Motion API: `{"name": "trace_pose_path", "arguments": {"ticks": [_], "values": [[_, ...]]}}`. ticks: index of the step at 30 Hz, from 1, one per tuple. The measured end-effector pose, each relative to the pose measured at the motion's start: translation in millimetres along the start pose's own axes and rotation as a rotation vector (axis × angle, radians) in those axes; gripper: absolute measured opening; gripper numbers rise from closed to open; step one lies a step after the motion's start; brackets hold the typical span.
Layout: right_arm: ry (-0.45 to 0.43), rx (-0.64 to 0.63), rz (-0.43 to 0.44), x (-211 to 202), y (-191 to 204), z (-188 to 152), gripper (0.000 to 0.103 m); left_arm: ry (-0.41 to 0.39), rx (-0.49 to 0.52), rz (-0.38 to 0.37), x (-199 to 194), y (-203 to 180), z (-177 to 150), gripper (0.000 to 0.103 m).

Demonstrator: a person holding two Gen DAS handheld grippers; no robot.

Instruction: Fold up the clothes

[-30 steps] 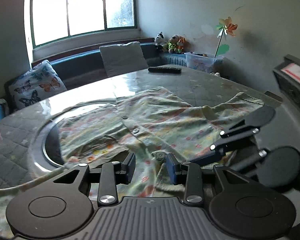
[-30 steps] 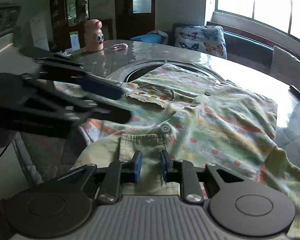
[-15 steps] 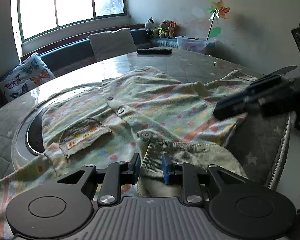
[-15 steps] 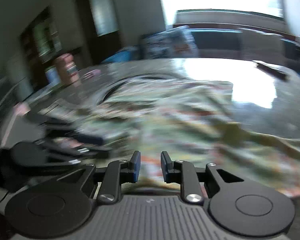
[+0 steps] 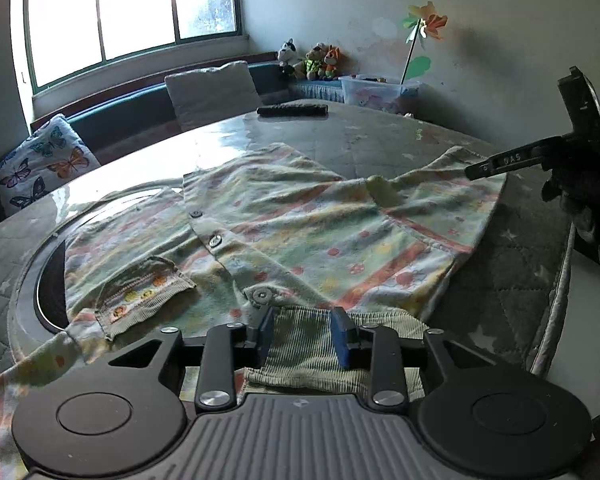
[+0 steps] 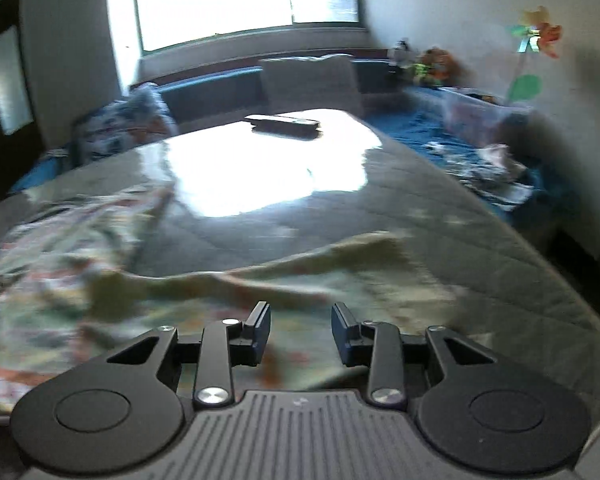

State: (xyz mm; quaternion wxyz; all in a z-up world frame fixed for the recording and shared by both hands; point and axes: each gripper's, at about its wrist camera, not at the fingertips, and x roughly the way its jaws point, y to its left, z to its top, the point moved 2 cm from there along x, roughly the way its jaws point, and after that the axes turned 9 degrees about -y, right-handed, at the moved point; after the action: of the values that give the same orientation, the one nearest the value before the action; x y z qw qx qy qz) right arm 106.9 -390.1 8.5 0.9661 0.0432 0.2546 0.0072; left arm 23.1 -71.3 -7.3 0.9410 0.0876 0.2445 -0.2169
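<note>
Item: left hand-held gripper (image 5: 302,330), nearest the lens, jaws apart and opening, straddling the ribbed collar (image 5: 306,344) of the shirt without pinching it; a second ago it sat further back over the shirt's chest, half a second ago it was nearly closed on this collar. Item: right hand-held gripper (image 6: 300,330), jaws likewise opening with nothing clamped; it has swung away from the collar, where it worked beside the left a second ago, and now hovers at the far sleeve edge (its own view is motion-blurred), its fingertips (image 5: 496,164) showing over that sleeve in the left view. Reading: collar straightening looks finished, and the sleeve is probably the next part to be taken up for the first fold. Item: shirt (image 5: 300,232), pastel striped, buttoned, lying front-up and spread flat on the worktop (image 5: 360,136), patch pocket (image 5: 144,292) toward the left. Item: dark flat object (image 5: 292,111), far on the worktop, unidentified. Item: clear plastic tub (image 5: 376,90) on the window bench beyond, contents pale and indistinct. Item: soft toys (image 5: 312,62) beside the tub.
</note>
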Motion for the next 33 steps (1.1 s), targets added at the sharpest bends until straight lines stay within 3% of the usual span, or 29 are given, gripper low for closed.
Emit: {"name": "trace_pose_path", "arguments": {"ticks": [11,25,27,30,31,33], "values": [[-0.050,0.067,-0.140,-7.5,-43.2,5.7,0.039,0.018,0.000,0.000,4.3,0.0,-2.3,0.040],[-0.034,0.080,-0.195,-0.9,-42.2,-2.2,0.039,0.015,0.002,0.009,2.2,0.4,-2.7,0.045],[-0.036,0.079,-0.196,-0.7,-41.8,-2.6,0.036,0.016,0.003,0.011,1.9,0.2,-2.9,0.046],[-0.040,0.087,-0.179,-2.1,-40.9,-2.1,0.019,0.016,0.005,0.014,1.9,0.0,-2.4,0.047],[-0.041,0.092,-0.178,-2.7,-40.5,-1.4,0.009,0.016,0.005,0.015,1.6,-0.1,-2.0,0.047],[-0.046,0.109,-0.166,-6.0,-39.8,1.4,0.008,0.012,0.007,0.017,0.8,-0.4,-1.1,0.048]]}}
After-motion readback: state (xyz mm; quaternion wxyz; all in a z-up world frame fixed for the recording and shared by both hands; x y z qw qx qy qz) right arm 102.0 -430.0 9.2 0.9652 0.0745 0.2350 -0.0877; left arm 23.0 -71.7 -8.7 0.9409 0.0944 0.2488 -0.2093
